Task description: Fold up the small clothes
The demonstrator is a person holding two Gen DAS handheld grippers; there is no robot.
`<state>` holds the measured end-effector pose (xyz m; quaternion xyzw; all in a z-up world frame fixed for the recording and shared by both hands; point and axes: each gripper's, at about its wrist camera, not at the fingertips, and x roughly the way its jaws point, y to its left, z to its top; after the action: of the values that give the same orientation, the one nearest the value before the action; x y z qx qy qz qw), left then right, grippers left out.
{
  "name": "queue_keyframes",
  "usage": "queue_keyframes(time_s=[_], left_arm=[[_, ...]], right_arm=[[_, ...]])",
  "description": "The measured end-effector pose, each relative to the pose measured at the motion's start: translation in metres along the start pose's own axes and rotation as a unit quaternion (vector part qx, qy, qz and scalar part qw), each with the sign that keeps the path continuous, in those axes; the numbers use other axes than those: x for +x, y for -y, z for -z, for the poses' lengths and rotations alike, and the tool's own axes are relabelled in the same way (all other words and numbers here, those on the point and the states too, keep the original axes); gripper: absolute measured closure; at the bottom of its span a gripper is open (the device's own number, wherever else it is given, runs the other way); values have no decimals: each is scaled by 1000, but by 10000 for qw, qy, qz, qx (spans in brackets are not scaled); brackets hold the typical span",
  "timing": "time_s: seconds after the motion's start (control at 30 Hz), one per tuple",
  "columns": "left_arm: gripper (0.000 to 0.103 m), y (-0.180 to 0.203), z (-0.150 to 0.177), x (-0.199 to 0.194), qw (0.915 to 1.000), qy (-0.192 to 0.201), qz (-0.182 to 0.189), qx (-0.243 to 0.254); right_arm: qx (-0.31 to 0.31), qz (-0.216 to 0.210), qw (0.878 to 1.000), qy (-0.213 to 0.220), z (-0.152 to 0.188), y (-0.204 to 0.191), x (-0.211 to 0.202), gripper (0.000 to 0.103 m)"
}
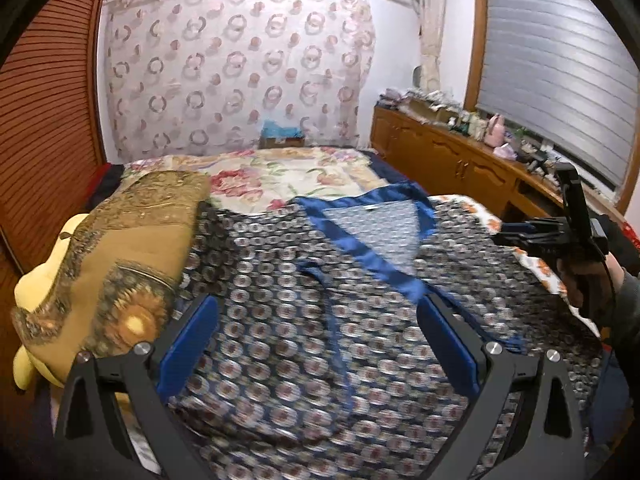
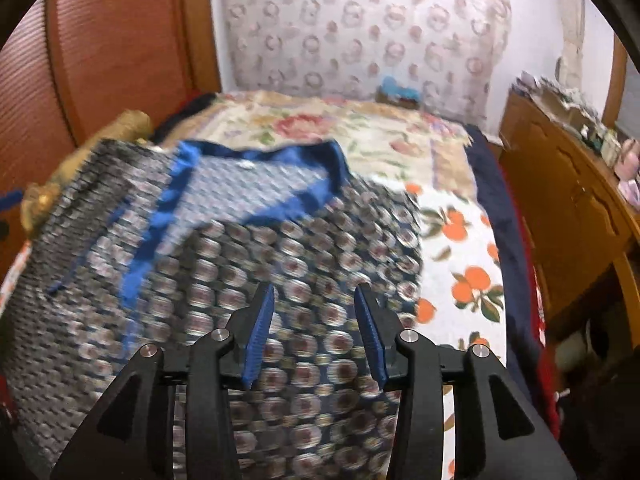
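Motion blur smears the patterned garment point(image 1: 320, 320) spread across the bed point(image 1: 288, 172), so I cannot make out its print or where its lower hem ends; both views cut it off at the bottom edge. Its blue-trimmed neckline point(image 1: 372, 236) lies open toward the far end of the bed. A brown patterned cushion point(image 1: 132, 248) covers the garment's left edge and hides most of a yellow plush toy point(image 1: 36, 288). My left gripper point(image 1: 318, 344) hovers just above the cloth with its blue pads point(image 1: 188, 344) spread wide, holding nothing. My right gripper point(image 2: 314, 332) points down over the garment's right side beside the orange-print sheet point(image 2: 460, 264), fingers partly apart, nothing between them.
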<state>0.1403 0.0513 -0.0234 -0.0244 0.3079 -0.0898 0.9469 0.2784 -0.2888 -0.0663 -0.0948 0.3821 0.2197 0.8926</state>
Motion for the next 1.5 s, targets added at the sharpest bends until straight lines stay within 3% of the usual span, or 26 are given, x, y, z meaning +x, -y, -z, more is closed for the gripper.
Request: queue_keyframes(time_s=[0.27, 0.37, 0.43, 0.57, 0.63, 1.07, 1.13, 1.17, 1.2, 1.23, 1.37, 1.5], left_arm=[[5, -45, -18, 30, 9981, -293, -544, 85], [14, -59, -21, 43, 9976, -475, -498, 5], [32, -65, -27, 53, 9972, -611, -427, -17], [42, -68, -36, 70, 9955, -849, -424, 48], [54, -69, -41, 81, 9942, -974, -444, 83], [59, -79, -64, 127, 9867, -1467, -617, 325], [86, -79, -65, 132, 9853, -1530, -649, 385], [90, -80, -66, 135, 9846, -1572, -655, 397], [100, -81, -66, 135, 9847, -1555, -667, 406], [102, -82, -68, 132, 9859, -1461, -705, 401], [103, -95, -80, 111, 9918, -1032, -743, 109], [103, -108, -84, 105, 9926, -902, -808, -18]], right_arm=[[7, 348, 9991, -258, 2, 30, 37, 61], [56, 290, 9994, -200, 2, 34, 40, 60], [96, 272, 9994, -209, 2, 36, 40, 59], [159, 270, 9993, -224, 1, 38, 41, 55], [192, 246, 9992, -230, 1, 40, 42, 53], [256, 247, 9990, -262, 1, 41, 43, 44], [257, 237, 9990, -264, 1, 41, 43, 44], [253, 233, 9991, -265, 1, 40, 44, 43], [250, 229, 9991, -265, 1, 40, 44, 43], [248, 223, 9991, -266, 1, 39, 44, 42], [247, 223, 9991, -266, 1, 39, 44, 42], [250, 224, 9991, -263, 1, 40, 44, 42]])
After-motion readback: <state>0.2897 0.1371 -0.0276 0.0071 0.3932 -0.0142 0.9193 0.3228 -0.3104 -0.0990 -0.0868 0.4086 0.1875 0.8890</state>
